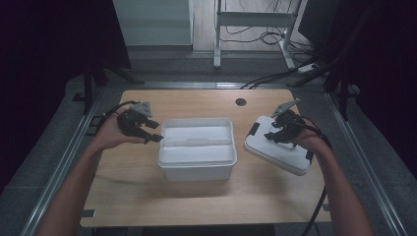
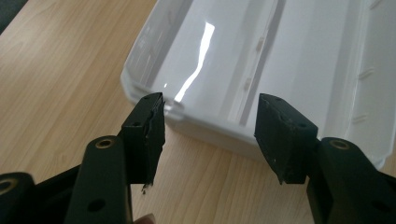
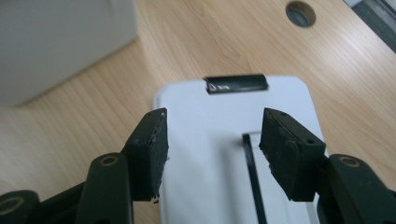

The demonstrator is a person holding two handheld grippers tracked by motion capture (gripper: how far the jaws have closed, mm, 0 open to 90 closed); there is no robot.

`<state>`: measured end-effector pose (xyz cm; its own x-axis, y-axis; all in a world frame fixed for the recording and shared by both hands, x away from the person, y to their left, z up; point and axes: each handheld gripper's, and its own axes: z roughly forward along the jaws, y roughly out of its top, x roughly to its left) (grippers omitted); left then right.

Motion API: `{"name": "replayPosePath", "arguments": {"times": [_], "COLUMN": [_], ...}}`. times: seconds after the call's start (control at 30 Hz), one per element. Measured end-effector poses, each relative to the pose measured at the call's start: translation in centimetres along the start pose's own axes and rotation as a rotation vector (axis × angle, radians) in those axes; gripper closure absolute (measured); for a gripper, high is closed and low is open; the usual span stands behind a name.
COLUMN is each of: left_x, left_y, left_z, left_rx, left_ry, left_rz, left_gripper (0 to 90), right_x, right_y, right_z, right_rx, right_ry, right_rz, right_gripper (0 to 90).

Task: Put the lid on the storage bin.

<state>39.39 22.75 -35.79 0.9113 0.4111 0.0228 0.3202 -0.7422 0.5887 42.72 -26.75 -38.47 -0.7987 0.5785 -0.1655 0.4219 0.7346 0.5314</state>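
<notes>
Wooden table [image 1: 147, 196] underneath it all, and at the left of the high view the left gripper [image 1: 153, 133] sits just beside the left rim of the white tub [image 1: 196, 167], its tips pointing at that edge. From the left gripper view the jaws stand wide apart with nothing between them (released, no doubt about it), and the tub's [image 2: 299, 60] near corner lies right ahead of the tips; the left pad seems to meet the rim, though I cannot tell whether it truly touches. The tub sits open-topped at the middle of the table, its inside pale and glossy.

Moving right, the white lid [image 1: 278, 147] lies just beside the tub, apart from it, set at an angle with a black clip [image 1: 253, 129] on its near-tub end. The right gripper [image 1: 273, 136] hangs over the lid. In the right gripper view its jaws are spread, gripping nothing, with the lid's [image 3: 210, 154] flat top running between and beyond them to the black clip [image 3: 237, 84] at its far end. Whether the tips touch the lid I cannot tell. A round hole [image 3: 300, 13] in the table shows farther off.
</notes>
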Motion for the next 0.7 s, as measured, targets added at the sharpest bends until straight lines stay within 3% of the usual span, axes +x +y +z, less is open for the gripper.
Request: {"name": "replayPosePath", "arguments": {"times": [0.43,0.57,0.7], "left_x": [0.5,0.6,0.7], "left_y": [-2.6,-3.1,-3.9], "left_z": [-0.5,-0.9,-0.9], "left_rx": [0.003,-0.005,0.017], "left_ry": [0.02,0.028,0.051], "left_rz": [-0.058,-0.076,-0.081], "left_gripper": [40.7,40.8,40.5], "right_x": [-2.4,-3.2,-4.0], "right_y": [-1.9,-2.4,-3.2], "right_z": [2.5,2.9,3.4], "right_rx": [0.077,0.105,0.132], "right_ry": [-0.03,-0.051,-0.064], "right_rz": [0.051,0.047,0.06], "right_gripper": [41.6,42.3,44.5]}}
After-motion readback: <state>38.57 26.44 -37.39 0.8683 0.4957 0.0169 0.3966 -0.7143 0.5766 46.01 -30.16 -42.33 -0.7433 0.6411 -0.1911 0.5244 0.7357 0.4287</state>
